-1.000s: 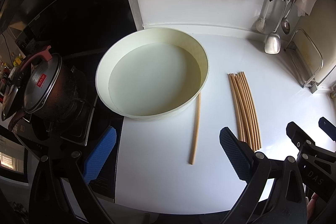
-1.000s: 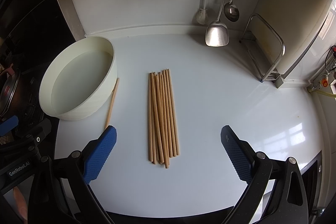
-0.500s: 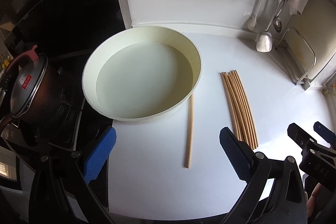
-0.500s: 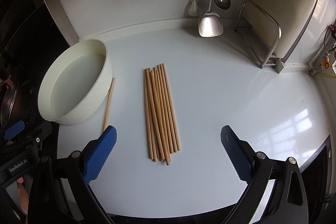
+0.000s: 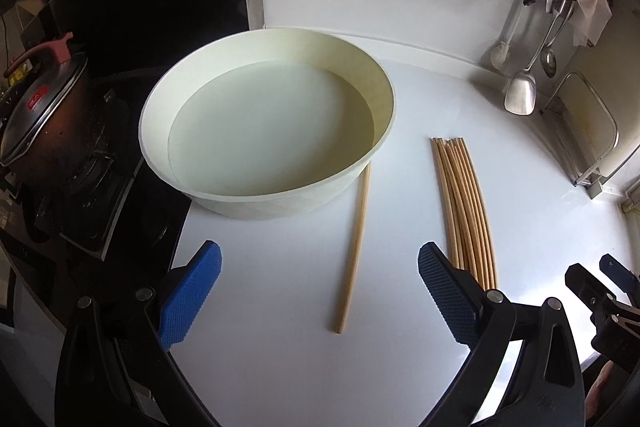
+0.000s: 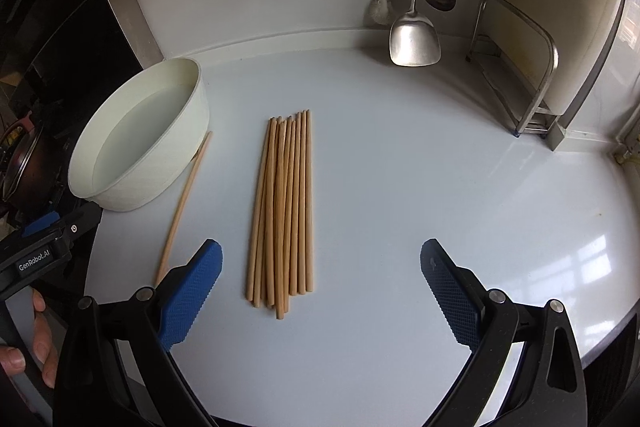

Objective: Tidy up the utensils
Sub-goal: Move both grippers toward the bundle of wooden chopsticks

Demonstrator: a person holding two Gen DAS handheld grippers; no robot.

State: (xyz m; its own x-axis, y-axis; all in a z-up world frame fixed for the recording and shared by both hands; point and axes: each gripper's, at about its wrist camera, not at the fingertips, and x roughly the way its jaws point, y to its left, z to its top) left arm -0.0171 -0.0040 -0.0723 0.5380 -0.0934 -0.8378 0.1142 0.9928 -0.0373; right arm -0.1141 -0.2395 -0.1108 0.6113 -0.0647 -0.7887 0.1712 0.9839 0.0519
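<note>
Mid-frame on the white counter: chopstick bundle loose, stray chopstick touching basin; both claws, left gripper and right gripper, wide, empty; likely to roll or scatter under off-center pinch.

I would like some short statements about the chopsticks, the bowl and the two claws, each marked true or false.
1. Both the left claw and the right claw are open and hold nothing. True.
2. The single chopstick lies inside the bowl. False: it lies on the counter, beside the bowl.
3. The bundle of chopsticks lies on the counter, apart from the single chopstick. True.
4. The bowl is full of utensils. False: no utensils are in it.
5. A metal spatula hangs at the back wall. True.
</note>
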